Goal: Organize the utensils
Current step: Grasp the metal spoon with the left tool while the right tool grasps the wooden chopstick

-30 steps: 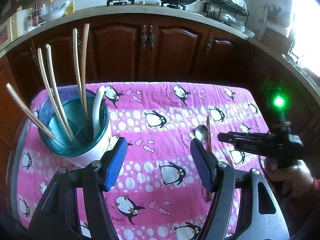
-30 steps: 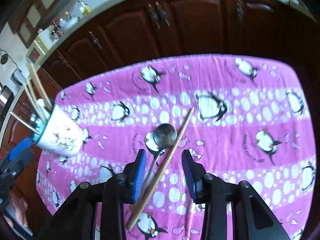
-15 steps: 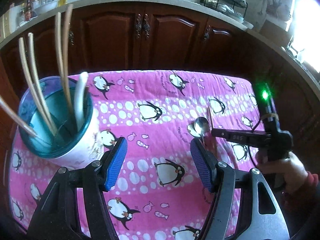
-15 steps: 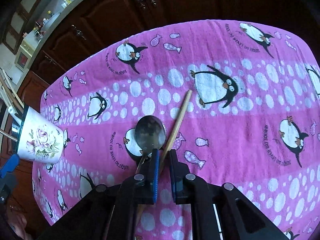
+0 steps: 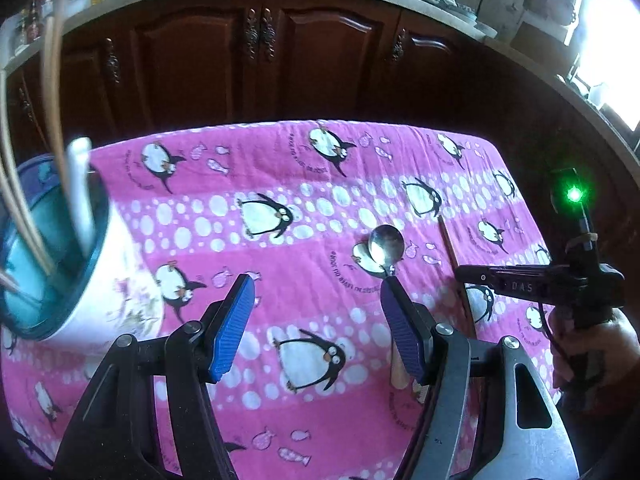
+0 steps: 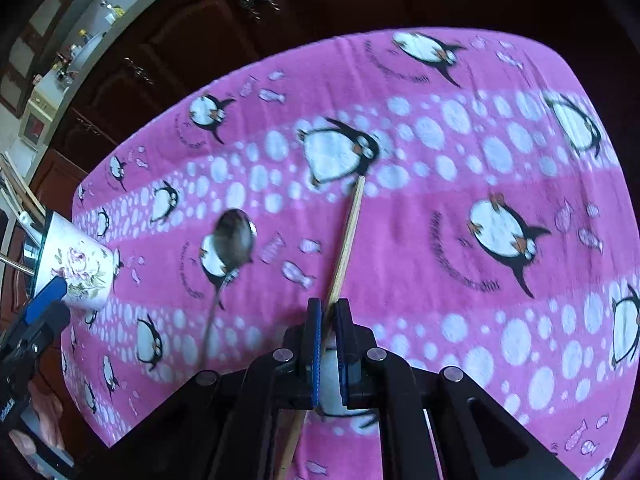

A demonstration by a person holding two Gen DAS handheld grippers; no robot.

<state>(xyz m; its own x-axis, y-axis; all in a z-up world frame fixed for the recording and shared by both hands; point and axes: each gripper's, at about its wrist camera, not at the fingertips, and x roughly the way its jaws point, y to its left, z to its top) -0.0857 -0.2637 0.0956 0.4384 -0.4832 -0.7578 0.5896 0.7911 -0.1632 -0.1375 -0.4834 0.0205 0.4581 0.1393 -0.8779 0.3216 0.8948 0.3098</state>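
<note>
My right gripper (image 6: 328, 312) is shut on a wooden chopstick (image 6: 347, 236), whose far end points across the pink penguin cloth (image 6: 440, 184). I cannot tell whether it rests on the cloth. A metal spoon (image 6: 235, 236) lies on the cloth just left of it. The flowered white cup (image 5: 116, 280) with a teal inside stands at the left and holds several chopsticks and a white spoon. My left gripper (image 5: 316, 324) hangs open and holds nothing, just right of the cup. The spoon (image 5: 386, 242), the chopstick (image 5: 450, 244) and the right gripper (image 5: 466, 274) also show in the left wrist view.
Dark wooden cabinets (image 5: 260, 60) under a counter with pots and a dish rack run behind the table. A bright window (image 5: 608, 40) is at the right. A hand (image 5: 592, 344) holds the right gripper's handle. The cloth's far edge (image 5: 320, 124) drops toward the cabinets.
My right gripper closed on the chopstick, which now lies apart from the spoon. Both grippers came lower and nearer the cloth. The cup slid toward the left edge of the left view.
</note>
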